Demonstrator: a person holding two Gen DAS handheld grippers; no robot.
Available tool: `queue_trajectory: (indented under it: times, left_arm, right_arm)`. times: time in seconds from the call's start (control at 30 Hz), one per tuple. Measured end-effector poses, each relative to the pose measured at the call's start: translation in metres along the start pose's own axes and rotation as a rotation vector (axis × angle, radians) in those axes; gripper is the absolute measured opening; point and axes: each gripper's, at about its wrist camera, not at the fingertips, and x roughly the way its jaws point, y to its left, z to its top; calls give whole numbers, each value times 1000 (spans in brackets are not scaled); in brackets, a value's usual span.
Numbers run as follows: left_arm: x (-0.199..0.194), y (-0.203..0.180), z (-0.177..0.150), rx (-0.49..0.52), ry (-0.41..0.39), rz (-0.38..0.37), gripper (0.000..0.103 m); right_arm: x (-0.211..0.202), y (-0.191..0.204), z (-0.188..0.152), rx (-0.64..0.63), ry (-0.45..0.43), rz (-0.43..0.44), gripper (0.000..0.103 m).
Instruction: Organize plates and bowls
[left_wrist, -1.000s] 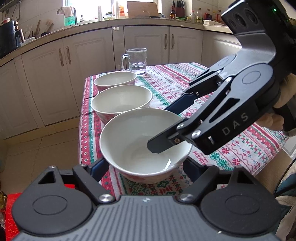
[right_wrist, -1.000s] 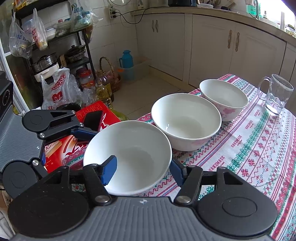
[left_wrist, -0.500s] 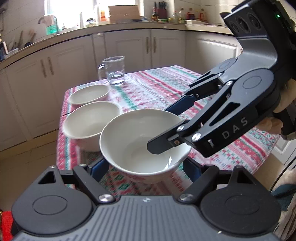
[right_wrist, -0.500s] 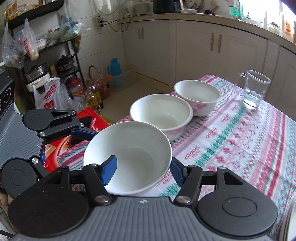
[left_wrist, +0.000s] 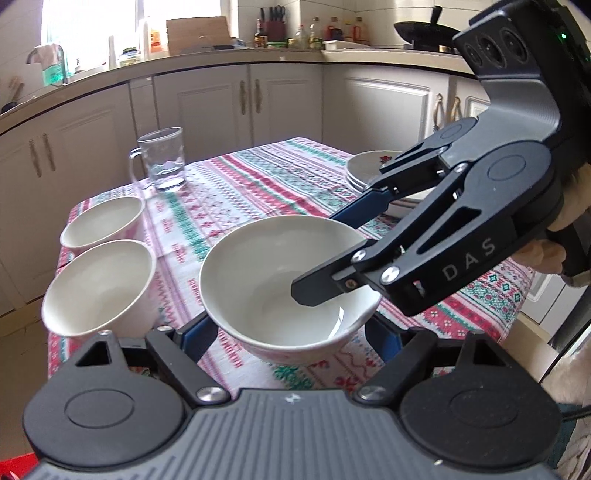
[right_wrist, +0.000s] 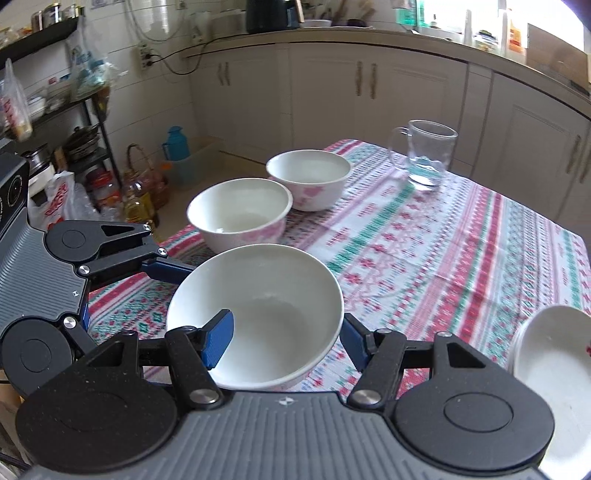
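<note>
A white bowl (left_wrist: 273, 284) (right_wrist: 266, 306) is held above the tablecloth. My right gripper (right_wrist: 282, 332) (left_wrist: 343, 258) is shut on its rim, one blue finger (right_wrist: 218, 338) inside the bowl and one outside. My left gripper (left_wrist: 291, 338) has its fingers on either side of the bowl's base; I cannot tell whether they press it. Two more white bowls (right_wrist: 240, 214) (right_wrist: 308, 177) stand on the table's left edge, also in the left wrist view (left_wrist: 99, 284) (left_wrist: 103, 221). A stack of white plates (left_wrist: 373, 170) (right_wrist: 550, 373) sits at the right.
A glass mug (right_wrist: 424, 155) (left_wrist: 162, 158) stands at the far side of the patterned tablecloth (right_wrist: 443, 251). White kitchen cabinets (left_wrist: 236, 103) run behind the table. Bottles and bags (right_wrist: 136, 199) stand on the floor at the left.
The held bowl has been carried to the right, away from the two standing bowls. The plate stack has come into view.
</note>
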Motion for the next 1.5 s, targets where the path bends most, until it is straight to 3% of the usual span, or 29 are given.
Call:
queue_trajectory:
  times: [0.93,1.0,1.03,1.13,1.33,1.5]
  left_arm:
    - [26,-7,4,22,18,-29,89]
    - [24,-8,3,36,11,-16,95]
    - [23,-8,2,37,7,-19,98]
    - [18,-5,1,22,0,-25,99]
    - [3,5,-3,-38,-11,-15,101]
    - [-15,14,-6,-53,-40,70,101]
  right_arm:
    - [4,-23,-13,62,22,-24,71]
    - [4,-23,-14,68,15,-11,78]
    - [3,-22,-14,69,3,-10,87]
    - [-3,-20,-12,60,-32,-10,102]
    - [-9,-16,-7,42,-54,-19,103]
    - [-12,-7,-3,16,-68,-21,103]
